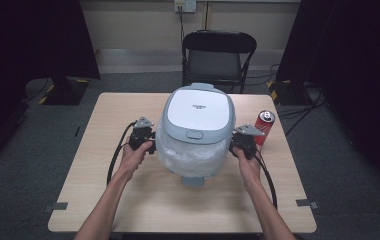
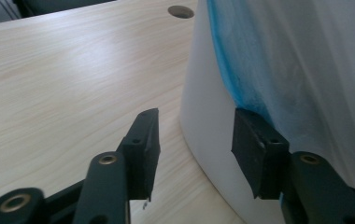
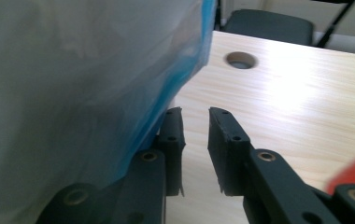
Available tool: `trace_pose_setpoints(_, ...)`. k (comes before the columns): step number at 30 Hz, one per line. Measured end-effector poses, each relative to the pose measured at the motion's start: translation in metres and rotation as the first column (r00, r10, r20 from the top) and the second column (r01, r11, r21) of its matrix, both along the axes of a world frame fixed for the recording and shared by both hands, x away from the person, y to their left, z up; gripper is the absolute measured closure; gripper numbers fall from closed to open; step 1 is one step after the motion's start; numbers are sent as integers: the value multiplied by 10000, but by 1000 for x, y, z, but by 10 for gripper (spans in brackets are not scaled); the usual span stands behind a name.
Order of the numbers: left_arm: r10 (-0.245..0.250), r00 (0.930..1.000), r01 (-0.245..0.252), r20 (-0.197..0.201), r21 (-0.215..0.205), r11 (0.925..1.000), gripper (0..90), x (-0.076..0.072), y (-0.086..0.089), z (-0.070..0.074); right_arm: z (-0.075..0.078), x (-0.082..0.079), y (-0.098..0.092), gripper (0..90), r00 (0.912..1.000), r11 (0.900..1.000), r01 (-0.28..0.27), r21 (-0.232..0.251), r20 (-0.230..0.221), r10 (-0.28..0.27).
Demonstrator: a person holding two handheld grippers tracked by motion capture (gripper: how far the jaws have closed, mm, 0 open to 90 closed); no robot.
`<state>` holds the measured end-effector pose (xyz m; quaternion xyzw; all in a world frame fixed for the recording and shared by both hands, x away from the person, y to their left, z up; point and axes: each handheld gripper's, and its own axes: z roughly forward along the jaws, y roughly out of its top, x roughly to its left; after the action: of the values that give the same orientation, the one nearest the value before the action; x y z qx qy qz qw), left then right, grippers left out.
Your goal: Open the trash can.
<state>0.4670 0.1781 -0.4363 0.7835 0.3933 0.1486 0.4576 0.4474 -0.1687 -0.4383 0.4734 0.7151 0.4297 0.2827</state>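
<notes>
cooker (image 1: 198,127): mid-table, plastic-wrapped, squarely between both grippers | left gripper (image 1: 143,136): against its left flank, jaws narrowed with a gap, nothing clamped, one pad (image 2: 255,151) against wrap | right gripper (image 1: 244,140): at right flank, jaws near shut, empty, wrap beside | both equally near | red can (image 1: 264,127) just behind right gripper, chair (image 1: 218,55) beyond table

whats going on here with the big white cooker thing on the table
A person holds a gripper in each hand against the two sides of a rice cooker wrapped in clear plastic film. The left gripper and the right gripper have their jaws partly closed with a gap between the pads and nothing clamped; in each, one jaw lies against the wrapped side. The lid is shut and the cooker stands on the wooden table. A red can stands to its right.
</notes>
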Motion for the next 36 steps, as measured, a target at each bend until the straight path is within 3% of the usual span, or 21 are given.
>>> trace_pose_setpoints(9,127,9999,-127,1,251,9996,555,-27,30,3,1,-8,31,781,9974,9969,-727,-295,-28,726)
trace_pose_setpoints(12,477,9987,-484,158,478,9977,556,-36,37,5,1,-11,40,784,9951,9949,-987,-211,-94,985)
trace_pose_setpoints(15,657,9978,-659,95,220,9976,572,-42,43,3,1,-15,46,786,9943,9942,-1066,-152,-91,1065)
trace_pose_setpoints(24,1041,9944,-1048,164,487,9933,571,-68,73,5,2,-28,74,798,9837,9834,-1796,-267,-130,1793)
trace_pose_setpoints(25,1168,9930,-1177,189,630,9910,571,-73,80,6,2,-31,82,793,9787,9780,-2054,-377,-148,2049)
trace_pose_setpoints(28,1234,9923,-1238,115,608,9904,567,-79,91,6,3,-33,91,783,9722,9724,-2326,-164,-305,2320)
trace_pose_setpoints(32,1306,9912,-1316,193,615,9894,550,-84,97,6,3,-33,99,771,9705,9697,-2410,-396,-191,2404)
trace_pose_setpoints(33,1405,9899,-1415,215,568,9883,551,-85,101,5,2,-32,102,771,9702,9705,-2407,-125,-308,2402)
trace_pose_setpoints(36,1425,9895,-1437,260,532,9882,550,-86,103,4,2,-31,105,760,9687,9691,-2466,-100,-301,2462)
